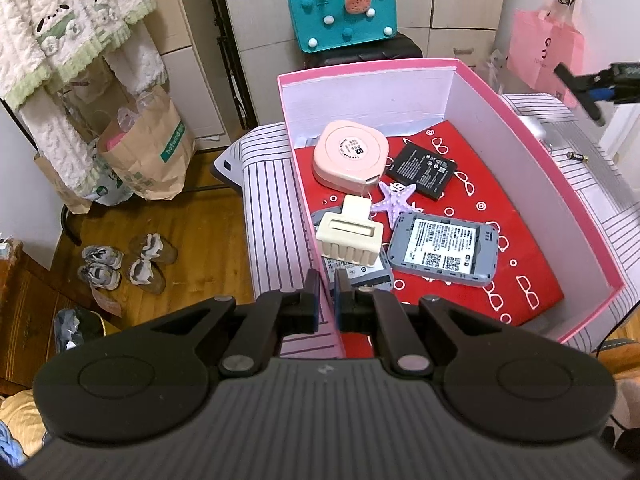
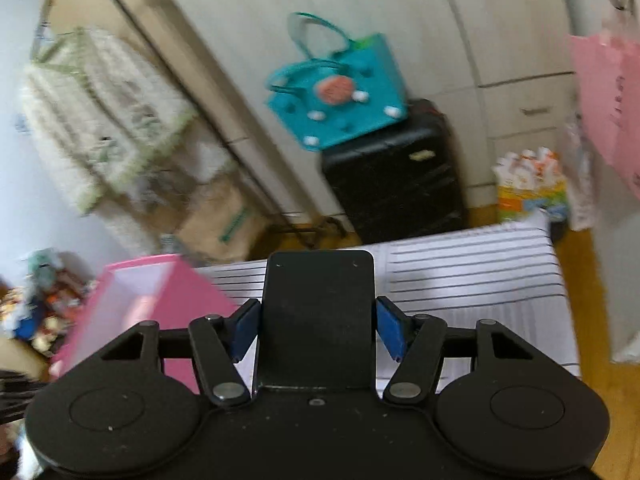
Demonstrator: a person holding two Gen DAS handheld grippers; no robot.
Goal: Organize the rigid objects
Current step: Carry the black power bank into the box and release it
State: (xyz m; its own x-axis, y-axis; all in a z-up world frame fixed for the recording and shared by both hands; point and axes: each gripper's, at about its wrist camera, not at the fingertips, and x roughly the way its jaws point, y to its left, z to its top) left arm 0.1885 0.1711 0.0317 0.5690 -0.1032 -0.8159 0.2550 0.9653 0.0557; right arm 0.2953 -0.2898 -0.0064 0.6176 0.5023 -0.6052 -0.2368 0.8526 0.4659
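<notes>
A pink box [image 1: 532, 168] stands on a striped cloth. Inside it, on a red lining, lie a pink round case [image 1: 350, 156], a black battery [image 1: 424, 168], a purple starfish [image 1: 394, 200], a cream hair claw [image 1: 348, 236] and a grey router [image 1: 444, 248]. My left gripper [image 1: 327, 292] is shut on the box's near left wall. My right gripper [image 2: 318, 326] is shut on a flat black panel [image 2: 318, 316] held above the cloth; it also shows at the right edge of the left wrist view [image 1: 580, 92]. The box [image 2: 132, 312] is to its left.
A small battery [image 1: 576, 156] lies on the striped cloth [image 1: 272, 216] right of the box. A teal felt bag [image 2: 340, 92] sits on a black suitcase [image 2: 396, 176] behind. Paper bags [image 1: 148, 152], hanging towels and shoes [image 1: 128, 260] are at left. A pink bag [image 1: 548, 52] hangs at right.
</notes>
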